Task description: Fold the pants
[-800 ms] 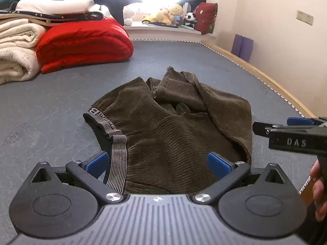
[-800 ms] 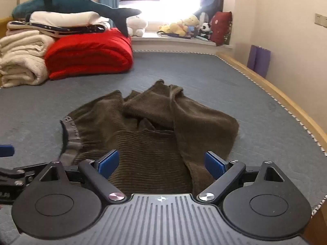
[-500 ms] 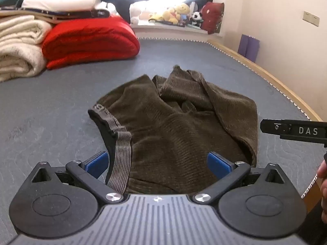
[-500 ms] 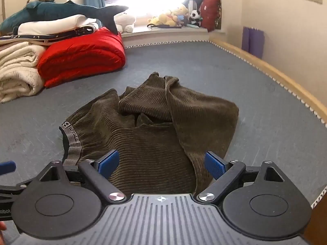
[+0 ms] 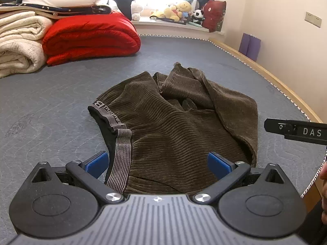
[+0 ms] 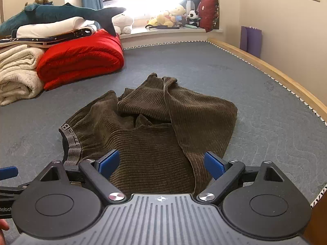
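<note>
I have both tools above the near edge of the grey mattress (image 5: 61, 94), each pointed downward at the work. The left gripper (image 5: 158, 161) stands with its jaws spread wide and nothing clamped; its blue pads (image 5: 96, 162) sit apart, over the near part of the pants (image 5: 173, 126) without pressing on the cloth. The right gripper (image 6: 161, 163) is likewise fully spread and holds nothing, with its pads hanging over the near fabric. The pants are brown corduroy and lie crumpled in a loose heap on the mattress, directly ahead of both tools. The striped waistband (image 5: 120, 153) is on the left side of the heap, curling open toward me, with lettering visible along it. The legs are bunched and overlapped toward the far and right side of the heap. In the left wrist view, the right tool's black finger enters from the right edge, beside the heap's right border. Well beyond the pants, at the far left, I see a folded red blanket (image 5: 92, 36) next to a stack of cream blankets (image 5: 20, 42), with a plush shark (image 6: 61, 14) on top. Soft toys (image 6: 171, 18) line the window ledge.
</note>
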`<action>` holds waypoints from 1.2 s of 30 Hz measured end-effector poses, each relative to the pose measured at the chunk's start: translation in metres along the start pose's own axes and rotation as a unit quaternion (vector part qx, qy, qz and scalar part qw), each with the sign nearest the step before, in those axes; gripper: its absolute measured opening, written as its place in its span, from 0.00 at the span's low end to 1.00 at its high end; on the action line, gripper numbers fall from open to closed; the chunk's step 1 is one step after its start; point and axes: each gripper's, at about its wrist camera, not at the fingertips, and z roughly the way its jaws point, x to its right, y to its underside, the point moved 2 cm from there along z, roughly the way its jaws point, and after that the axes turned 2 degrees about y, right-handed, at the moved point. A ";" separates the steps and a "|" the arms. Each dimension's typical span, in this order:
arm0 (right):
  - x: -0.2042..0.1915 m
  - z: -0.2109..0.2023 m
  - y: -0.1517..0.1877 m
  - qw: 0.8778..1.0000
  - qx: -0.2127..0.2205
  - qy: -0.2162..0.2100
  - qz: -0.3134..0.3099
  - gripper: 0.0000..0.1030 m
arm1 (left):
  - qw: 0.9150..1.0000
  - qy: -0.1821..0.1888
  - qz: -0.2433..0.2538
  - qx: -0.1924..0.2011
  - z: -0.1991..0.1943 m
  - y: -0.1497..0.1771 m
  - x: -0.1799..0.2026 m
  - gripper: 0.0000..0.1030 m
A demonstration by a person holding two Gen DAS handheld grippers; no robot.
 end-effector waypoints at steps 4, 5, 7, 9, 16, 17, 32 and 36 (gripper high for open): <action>-0.002 0.000 0.000 1.000 -0.003 -0.004 -0.004 0.88 | 1.000 0.005 -0.002 -0.004 0.001 0.000 0.001 1.00; -0.002 0.001 0.001 1.000 -0.004 -0.004 -0.004 0.88 | 1.000 0.006 -0.001 -0.004 0.001 0.000 0.002 1.00; -0.001 0.002 0.001 1.000 -0.007 -0.004 -0.003 0.88 | 1.000 0.008 -0.001 -0.006 0.002 0.000 0.002 1.00; 0.000 0.003 0.000 1.000 -0.009 -0.004 -0.002 0.88 | 1.000 0.010 -0.001 -0.008 0.003 0.000 0.002 1.00; -0.002 0.004 0.002 1.000 -0.010 -0.003 -0.009 0.88 | 1.000 0.012 -0.001 -0.010 0.005 0.001 0.003 1.00; -0.002 0.004 0.002 1.000 -0.009 -0.003 -0.011 0.88 | 1.000 0.012 -0.001 -0.011 0.005 0.001 0.003 1.00; -0.003 0.004 0.004 1.000 -0.010 0.000 -0.016 0.88 | 1.000 0.015 -0.002 -0.016 0.007 0.002 0.004 1.00; -0.003 0.005 0.004 1.000 -0.010 0.000 -0.016 0.87 | 1.000 0.016 -0.001 -0.017 0.007 0.003 0.004 1.00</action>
